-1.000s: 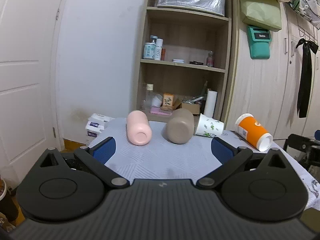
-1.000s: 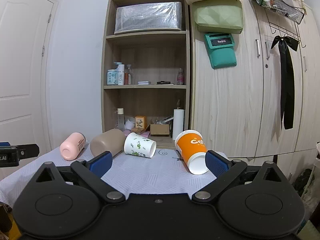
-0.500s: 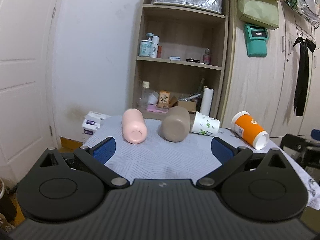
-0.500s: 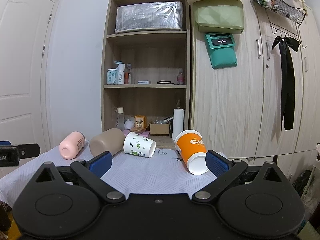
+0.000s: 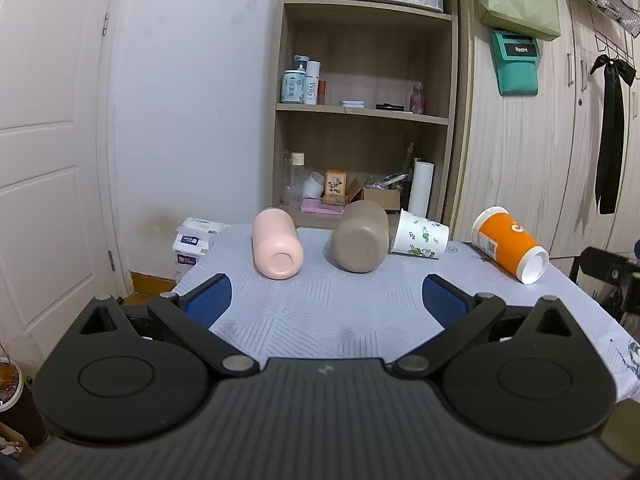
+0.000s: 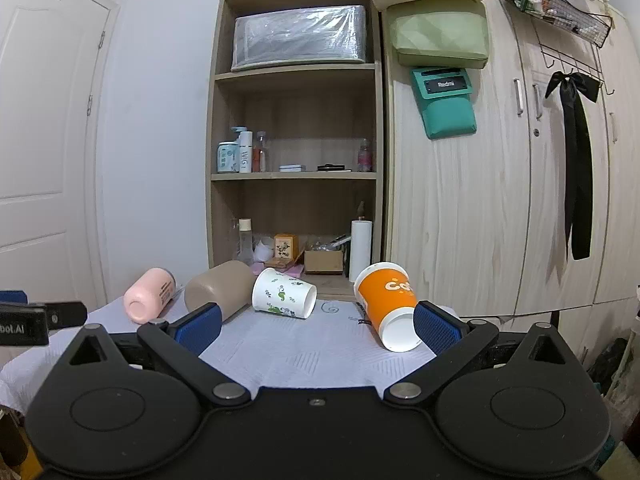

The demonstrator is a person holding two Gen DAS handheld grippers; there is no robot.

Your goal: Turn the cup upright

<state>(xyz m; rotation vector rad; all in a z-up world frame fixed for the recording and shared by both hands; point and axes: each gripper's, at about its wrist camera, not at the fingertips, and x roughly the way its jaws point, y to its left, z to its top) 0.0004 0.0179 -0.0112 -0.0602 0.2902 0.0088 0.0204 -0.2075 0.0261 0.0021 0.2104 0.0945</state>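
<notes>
Tablecloth is sitting ahead; both tongs, left and right, are gaping empty, and the paper cup is probably crushing or rolling if nudged.

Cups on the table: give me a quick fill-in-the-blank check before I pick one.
1. All four cups lie on their ____.
2. The cup nearest the right gripper is the ____ one.
3. Between the tan cup and the orange cup lies the white cup printed with ____.
4. Both the left gripper and the right one are ____.

Answers: sides; orange; leaves; open
</notes>
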